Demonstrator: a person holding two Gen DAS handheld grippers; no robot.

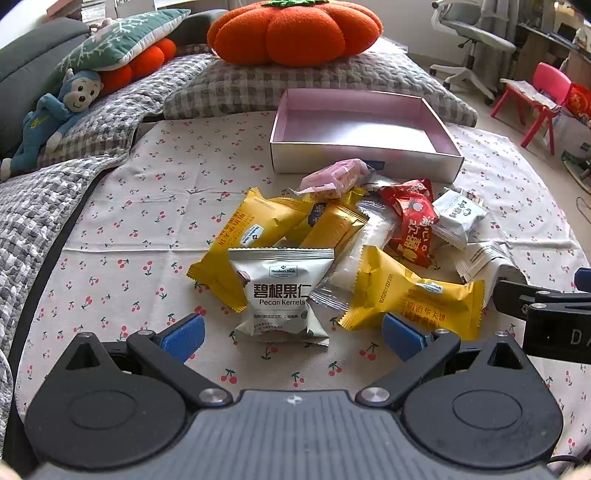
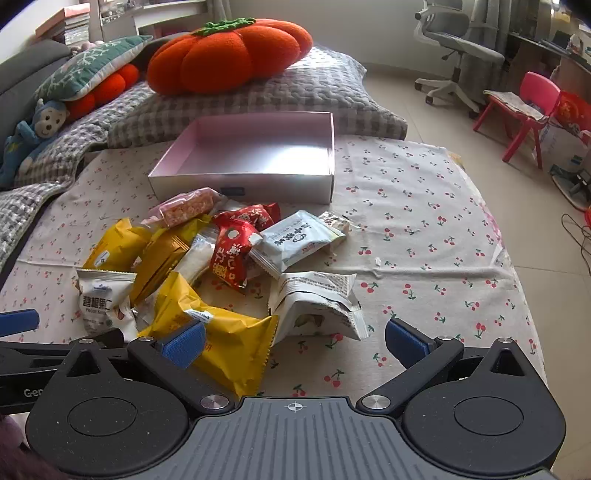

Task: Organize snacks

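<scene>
A heap of snack packets lies on the cherry-print cloth in front of an empty pink-lined box. Nearest my left gripper is a white pecan kernels packet, lying just ahead of the open blue pads with nothing pinched. Yellow packets, a red packet and a pink packet lie around it. In the right wrist view the box sits behind the heap. My right gripper stands open over a yellow packet and a white packet, gripping neither.
Grey checked pillows with an orange pumpkin cushion lie behind the box. A blue monkey toy rests at the left. To the right, off the cloth, are tiled floor, an office chair and a pink child's chair.
</scene>
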